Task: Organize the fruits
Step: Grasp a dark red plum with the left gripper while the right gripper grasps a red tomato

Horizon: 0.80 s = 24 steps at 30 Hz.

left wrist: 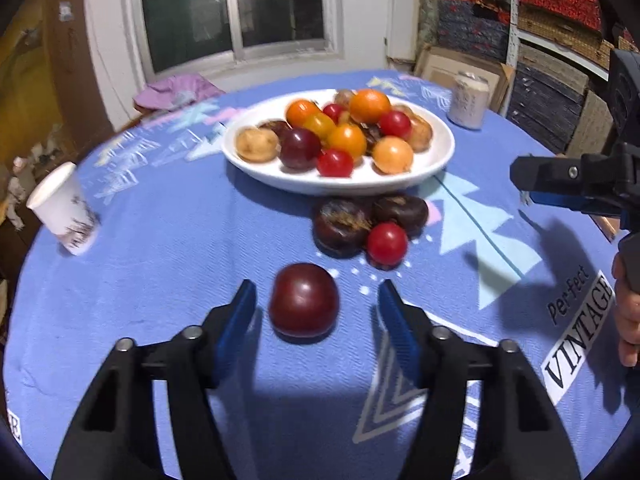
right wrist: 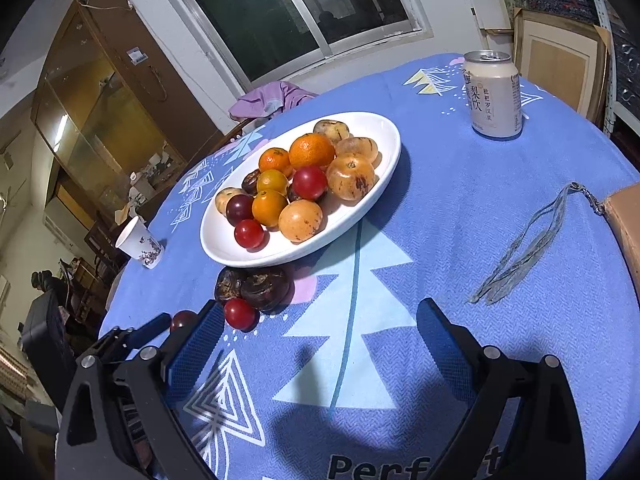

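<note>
left tongs (left wrist: 316, 300) gape around a dark plum (left wrist: 304, 306), untouched; right tongs (right wrist: 320, 320) wide, empty

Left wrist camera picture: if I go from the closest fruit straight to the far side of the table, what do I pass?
Dark red round plum on the blue tablecloth → small red cherry tomato → white oval plate heaped with fruit.
</note>
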{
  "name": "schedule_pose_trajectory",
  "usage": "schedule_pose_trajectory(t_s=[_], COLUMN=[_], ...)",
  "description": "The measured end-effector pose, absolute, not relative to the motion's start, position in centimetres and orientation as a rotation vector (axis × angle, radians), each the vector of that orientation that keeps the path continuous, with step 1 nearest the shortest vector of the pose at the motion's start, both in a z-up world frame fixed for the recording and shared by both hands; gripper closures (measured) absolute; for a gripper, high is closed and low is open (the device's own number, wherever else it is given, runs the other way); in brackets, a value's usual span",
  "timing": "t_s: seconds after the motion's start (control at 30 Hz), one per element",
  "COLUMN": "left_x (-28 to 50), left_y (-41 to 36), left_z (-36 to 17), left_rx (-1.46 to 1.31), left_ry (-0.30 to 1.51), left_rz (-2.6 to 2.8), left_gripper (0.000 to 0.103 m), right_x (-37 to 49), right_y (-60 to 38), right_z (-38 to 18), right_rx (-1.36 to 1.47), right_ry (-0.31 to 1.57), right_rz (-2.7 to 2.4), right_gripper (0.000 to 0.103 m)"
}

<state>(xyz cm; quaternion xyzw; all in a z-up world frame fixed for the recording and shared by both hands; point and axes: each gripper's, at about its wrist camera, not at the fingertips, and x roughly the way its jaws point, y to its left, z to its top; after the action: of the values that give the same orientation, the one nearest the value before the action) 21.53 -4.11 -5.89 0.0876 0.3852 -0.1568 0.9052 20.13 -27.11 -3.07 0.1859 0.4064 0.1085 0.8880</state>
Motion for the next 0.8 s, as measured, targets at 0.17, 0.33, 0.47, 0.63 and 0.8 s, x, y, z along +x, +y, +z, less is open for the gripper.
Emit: schedule_pose_trajectory(t_s=[0.17,0.33,0.47,0.63,0.8], left_x=[22.0,22.3,22.6,22.5,23.0], left_y=[-3.8,-3.3,-2.2,-1.5,0.3], left_z=[-6.1,-6.3,-6.2,-5.9,-5.6], left_rx=[0.139,0.112,0.065,0.077,0.04], left_ry=[0.811,0.821,0.827,0.81,0.802], left_rz=[-0.337,-0.316,-0.305,-0.253,-0.176], left_gripper=[0.046,0.055,0.066,0.066,0.067], right_x=[20.2,20.3,20.2,19.8,18.6], right_y=[-27.1,-26.7,-26.0,-25.1,-22.1], right_z=[-3.3,-3.4,-3.4,-2.9,-2.5], right_rx=[0.387,0.364,0.331,0.259,0.087], right_ry=[0.855,0.861,0.856,0.819,0.757], right_rz=[0.221,0.224,0.237,0.244,0.285], right_gripper=[0.005,0.005,0.005,0.005,0.022])
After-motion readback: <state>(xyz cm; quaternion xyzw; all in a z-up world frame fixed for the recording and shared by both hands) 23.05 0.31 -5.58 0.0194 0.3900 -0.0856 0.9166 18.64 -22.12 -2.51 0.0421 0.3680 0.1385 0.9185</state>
